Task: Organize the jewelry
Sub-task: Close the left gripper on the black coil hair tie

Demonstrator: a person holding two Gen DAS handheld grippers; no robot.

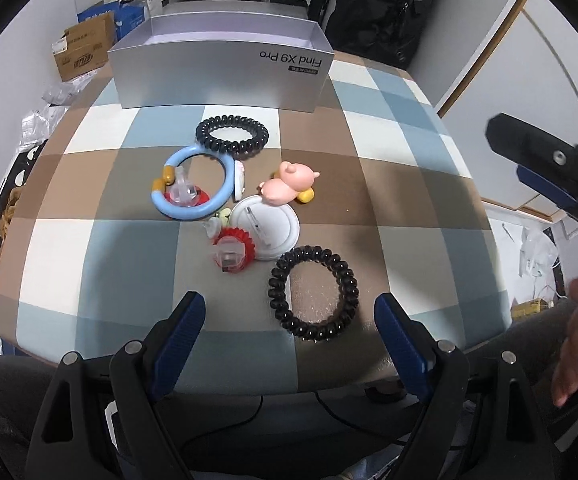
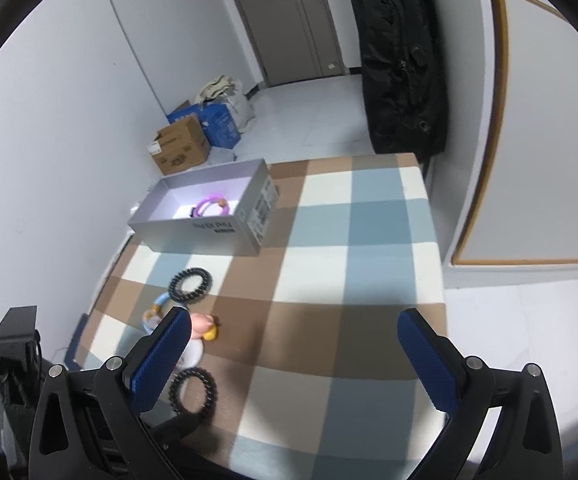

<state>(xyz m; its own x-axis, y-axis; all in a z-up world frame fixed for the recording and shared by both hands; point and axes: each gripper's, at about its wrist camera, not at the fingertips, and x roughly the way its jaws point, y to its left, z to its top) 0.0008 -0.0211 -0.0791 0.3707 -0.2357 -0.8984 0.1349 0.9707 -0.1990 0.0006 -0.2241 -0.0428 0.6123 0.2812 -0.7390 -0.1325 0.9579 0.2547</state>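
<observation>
- Hovering low at the near edge of the checked tabletop (image 1: 137,272), the left claw (image 1: 289,320) is spread wide and empty, its blue pads flanking the nearer black coil bracelet (image 1: 313,293).
- The right claw (image 2: 295,360) is likewise spread and holds nothing, raised off to the right side.
- The remaining jewelry sits in a loose cluster mid-tabletop: a blue ring (image 1: 193,184), a second black coil bracelet (image 1: 231,137), a pink pig charm (image 1: 289,184), a white round badge (image 1: 268,231) and a red-and-clear piece (image 1: 233,252).
- The silver box (image 1: 221,76) stands open at the far edge; the right wrist view shows a purple ring (image 2: 211,206) already inside.
- The likely next pick is the near coil: pinch across one side of its band rather than the hollow centre, and lift straight up so it does not drag the badge it touches.
- Release well over the box interior, clear of the tall front wall.
- From the left view the box contents are hidden; the right pad blocks part of the cluster, and the small pieces under the blue ring are hard to identify.
</observation>
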